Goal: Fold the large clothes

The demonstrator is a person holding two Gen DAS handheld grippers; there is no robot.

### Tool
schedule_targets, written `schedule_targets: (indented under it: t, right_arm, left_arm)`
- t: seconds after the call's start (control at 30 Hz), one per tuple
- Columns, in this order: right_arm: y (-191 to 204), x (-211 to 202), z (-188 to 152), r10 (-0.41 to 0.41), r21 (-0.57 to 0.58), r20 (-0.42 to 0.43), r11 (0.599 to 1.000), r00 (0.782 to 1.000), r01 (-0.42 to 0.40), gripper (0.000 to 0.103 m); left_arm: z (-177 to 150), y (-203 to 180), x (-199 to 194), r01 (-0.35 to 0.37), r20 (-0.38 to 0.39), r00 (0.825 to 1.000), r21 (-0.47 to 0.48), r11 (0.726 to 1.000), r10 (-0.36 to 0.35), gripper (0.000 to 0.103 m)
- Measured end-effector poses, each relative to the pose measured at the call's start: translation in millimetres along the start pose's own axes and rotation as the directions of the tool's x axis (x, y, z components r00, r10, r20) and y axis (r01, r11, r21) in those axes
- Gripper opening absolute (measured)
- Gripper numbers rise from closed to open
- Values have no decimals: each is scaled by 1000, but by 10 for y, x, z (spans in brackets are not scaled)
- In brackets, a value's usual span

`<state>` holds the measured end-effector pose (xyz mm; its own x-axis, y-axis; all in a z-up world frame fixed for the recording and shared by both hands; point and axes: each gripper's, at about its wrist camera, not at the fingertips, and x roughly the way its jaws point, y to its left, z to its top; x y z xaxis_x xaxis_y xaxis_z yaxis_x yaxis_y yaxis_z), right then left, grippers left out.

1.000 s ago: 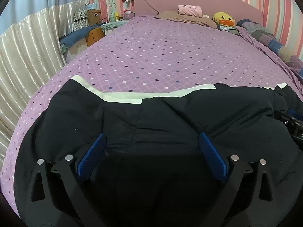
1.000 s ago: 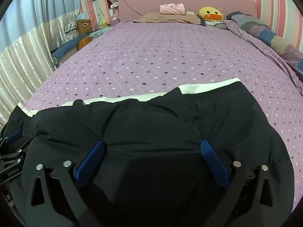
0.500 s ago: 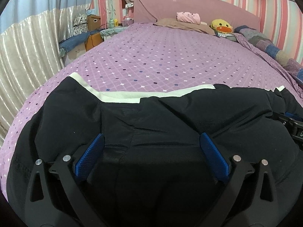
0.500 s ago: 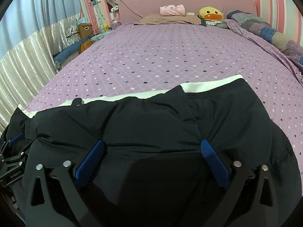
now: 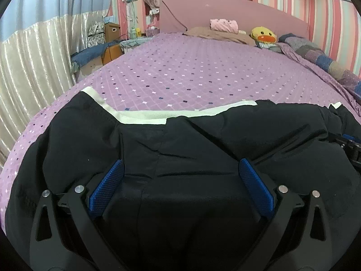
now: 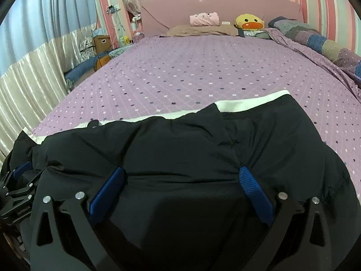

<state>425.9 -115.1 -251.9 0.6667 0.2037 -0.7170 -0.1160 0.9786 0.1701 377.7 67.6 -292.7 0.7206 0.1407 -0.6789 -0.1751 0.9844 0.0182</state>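
- On the near end of the purple bedspread point(image 5: 191, 76), a black garment point(image 5: 180, 144) is lying spread out, its cream-white trim point(image 5: 144, 114) showing along the far edge, on the side toward the pink headboard point(image 5: 225, 13).
- Left of the garment, a shiny cream curtain point(image 5: 29, 67) is hanging beside the bed.
- The left gripper point(image 5: 180, 169) is sitting over the garment's left portion, its blue pads point(image 5: 106, 187) standing wide apart with dark cloth bunched between them; whether cloth is being held, I cannot tell.
- The right gripper point(image 6: 180, 176) is sitting over the garment's right portion, its blue pads point(image 6: 255, 192) likewise standing spread wide, with fabric draping across the gap.
- Each gripper is showing at the edge of the other's view, just beside it on the same garment.
- Beyond the garment, at the headboard end, a brown pillow point(image 6: 200, 30) is lying with a pink folded item point(image 6: 204, 19) on top.
- Right of that pillow, a yellow duck plush point(image 6: 249, 22) is resting.
- Farther right of the garment, a patchwork quilt point(image 6: 315, 43) is running along the bed's edge.
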Motion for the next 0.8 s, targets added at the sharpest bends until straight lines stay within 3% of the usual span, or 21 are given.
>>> schedule_targets:
  t: [0.13, 0.27, 0.37, 0.5, 0.6, 0.8]
  right_arm:
    - [-126, -305, 108, 87, 13, 9, 996, 996, -87, 101]
    - [-206, -792, 153, 78, -127, 51, 989, 996, -71, 101]
    - [-288, -860, 113, 59, -205, 43, 978, 997, -49, 101]
    - [-479, -645, -4, 77, -175, 19, 982, 997, -73, 101]
    - [-595, -567, -7, 97, -143, 37, 986, 995, -91, 101]
    - [-536, -540, -120, 50, -180, 102, 983, 994, -31, 101]
  left_arm:
    - [108, 72, -187, 29, -42, 999, 6, 1000, -29, 100]
    - [206, 306, -604, -5, 39, 999, 64, 998, 2, 100]
    - [236, 596, -767, 1, 44, 999, 61, 998, -3, 100]
    - [65, 840, -631, -77, 5, 997, 61, 995, 76, 100]
    - [-66, 851, -471, -92, -15, 996, 70, 993, 93, 100]
    - [-103, 949, -311, -72, -12, 997, 11, 997, 72, 100]
